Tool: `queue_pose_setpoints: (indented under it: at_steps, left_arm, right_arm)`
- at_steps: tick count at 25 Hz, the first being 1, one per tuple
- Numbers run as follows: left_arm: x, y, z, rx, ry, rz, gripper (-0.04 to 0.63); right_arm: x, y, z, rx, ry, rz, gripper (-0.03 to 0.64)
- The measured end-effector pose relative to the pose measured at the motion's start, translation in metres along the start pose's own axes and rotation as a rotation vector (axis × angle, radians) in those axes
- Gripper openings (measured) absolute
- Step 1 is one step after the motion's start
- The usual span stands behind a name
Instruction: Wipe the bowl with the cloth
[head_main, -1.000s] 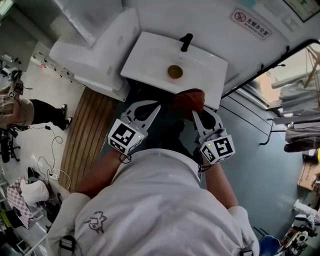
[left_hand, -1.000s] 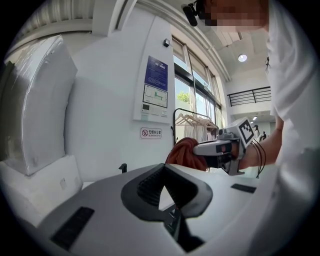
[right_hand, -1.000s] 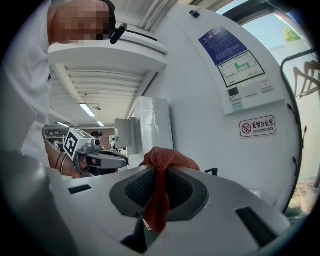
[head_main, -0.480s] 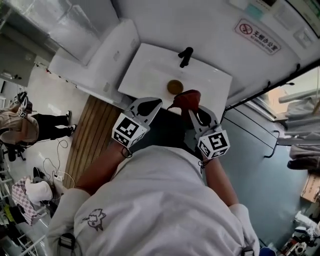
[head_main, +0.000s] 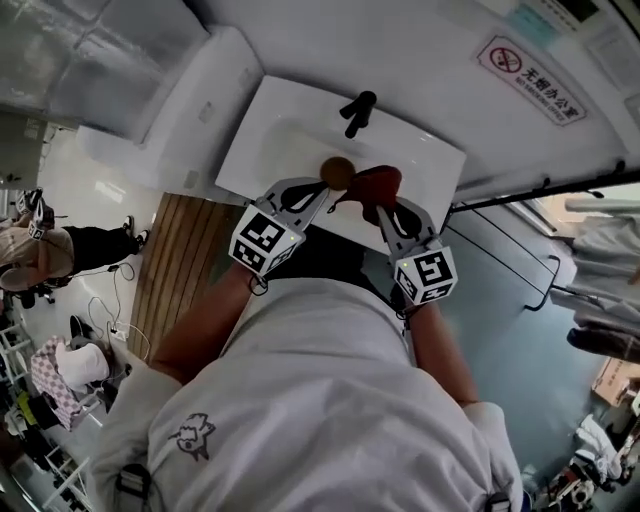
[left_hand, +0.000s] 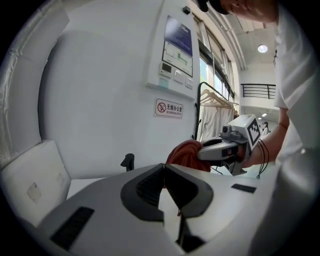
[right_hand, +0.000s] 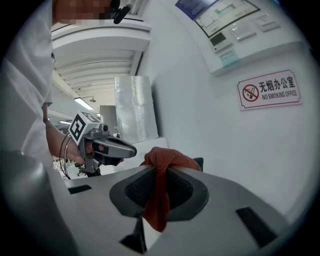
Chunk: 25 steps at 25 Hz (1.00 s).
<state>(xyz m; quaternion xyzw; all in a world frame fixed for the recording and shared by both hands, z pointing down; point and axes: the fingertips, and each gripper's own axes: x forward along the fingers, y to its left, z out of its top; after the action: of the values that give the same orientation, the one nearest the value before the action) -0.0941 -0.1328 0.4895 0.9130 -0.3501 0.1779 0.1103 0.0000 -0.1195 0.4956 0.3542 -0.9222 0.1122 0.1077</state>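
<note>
left gripper (head_main: 322, 186): jaws pressed right together with nothing between them. Its tips are up against the bowl's near edge in the head view, can't tell if they actually touch.
right gripper (head_main: 381, 206): pinching the red cloth (right_hand: 161, 159). A bunch of it balloons out past the tips and a tail hangs down between the jaws.
bowl (head_main: 337, 172): small brown one, sitting in the white basin (head_main: 250, 140) just in front of the black faucet (head_main: 357, 108).
cloth vs bowl: the cloth is just beside the bowl on its right, over the basin's front rim.
wall: no-smoking sign (right_hand: 270, 90) up top.
</note>
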Motion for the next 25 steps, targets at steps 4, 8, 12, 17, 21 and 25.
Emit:
queue_pose_setpoints:
  at_steps: [4, 8, 12, 17, 21, 25]
  left_arm:
    - [0.023, 0.028, -0.016, -0.046, 0.048, -0.039, 0.015]
    - [0.045, 0.054, -0.036, -0.079, 0.099, -0.091, 0.017]
    - [0.066, 0.08, -0.062, -0.107, 0.172, -0.157, 0.053]
    - [0.091, 0.098, -0.102, -0.129, 0.284, -0.238, 0.1]
    - [0.105, 0.107, -0.129, -0.156, 0.354, -0.283, 0.12]
    - [0.112, 0.115, -0.159, -0.227, 0.426, -0.319, 0.132]
  right_arm:
    - [0.017, -0.021, -0.01, 0.035, 0.034, -0.045, 0.06]
    - [0.04, -0.037, -0.031, 0.095, 0.065, -0.108, 0.06]
    - [0.061, -0.05, -0.053, 0.137, 0.107, -0.177, 0.06]
    - [0.079, -0.06, -0.074, 0.152, 0.144, -0.229, 0.06]
    - [0.086, -0.066, -0.098, 0.172, 0.176, -0.274, 0.06]
    - [0.09, -0.062, -0.119, 0.207, 0.213, -0.303, 0.06]
